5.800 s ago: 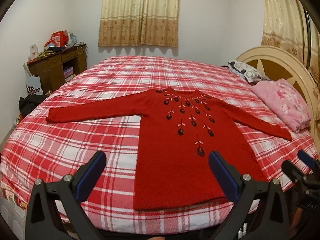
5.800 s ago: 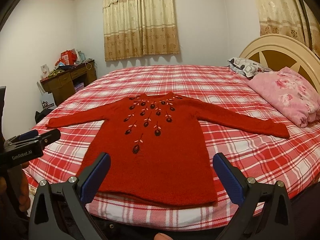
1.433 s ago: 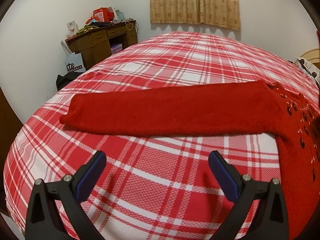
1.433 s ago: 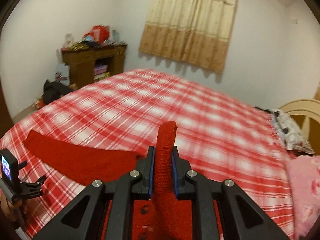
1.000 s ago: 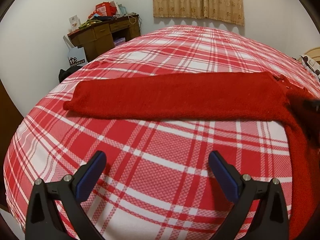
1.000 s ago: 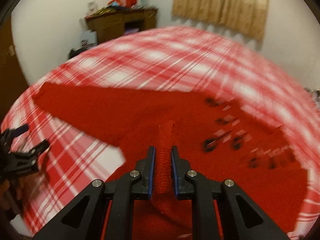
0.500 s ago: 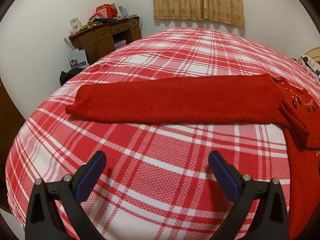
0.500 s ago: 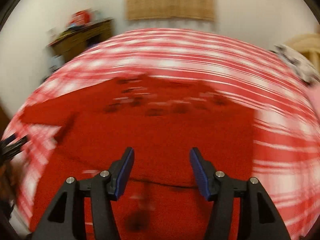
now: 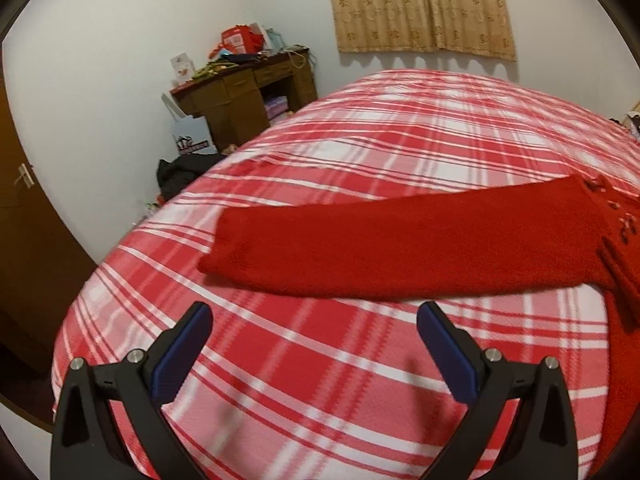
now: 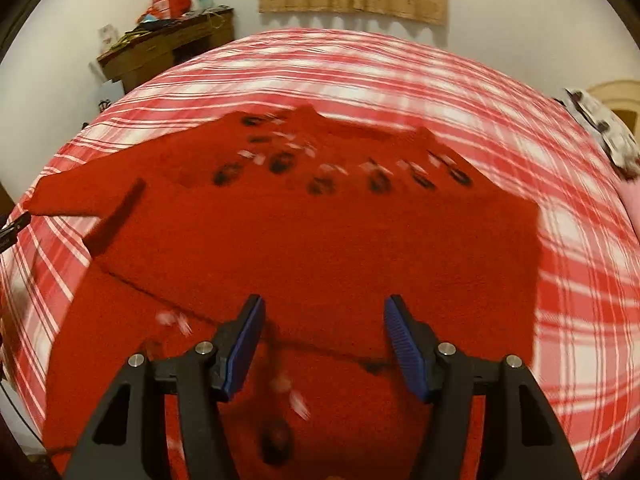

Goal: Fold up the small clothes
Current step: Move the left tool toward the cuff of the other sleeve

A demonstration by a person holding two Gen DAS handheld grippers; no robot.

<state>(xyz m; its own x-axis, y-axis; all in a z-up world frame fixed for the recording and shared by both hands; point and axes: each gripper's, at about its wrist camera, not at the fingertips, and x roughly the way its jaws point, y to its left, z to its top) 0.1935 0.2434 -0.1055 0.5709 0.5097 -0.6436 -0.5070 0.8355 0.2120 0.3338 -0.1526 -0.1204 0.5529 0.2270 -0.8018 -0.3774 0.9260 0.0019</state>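
Observation:
A red knit sweater (image 10: 320,232) with dark flower embroidery lies flat on the plaid bed. Its right sleeve is folded across the body. Its left sleeve (image 9: 400,248) stretches out straight to the left. My left gripper (image 9: 314,344) is open and empty, just in front of that sleeve, above the bedspread. My right gripper (image 10: 323,340) is open and empty, hovering over the folded sleeve on the sweater's body. The tip of the left gripper shows at the left edge of the right wrist view (image 10: 12,230).
The red and white plaid bedspread (image 9: 440,152) covers a large bed. A cluttered brown desk (image 9: 244,96) stands at the far left wall, with a white bag and dark clothes on the floor. A patterned pillow (image 10: 604,132) lies at the right. A brown door (image 9: 24,208) is at the left.
My right gripper carried the right sleeve across the sweater's body, then opened and let it go there. My left gripper turned a little to the left along the outstretched sleeve.

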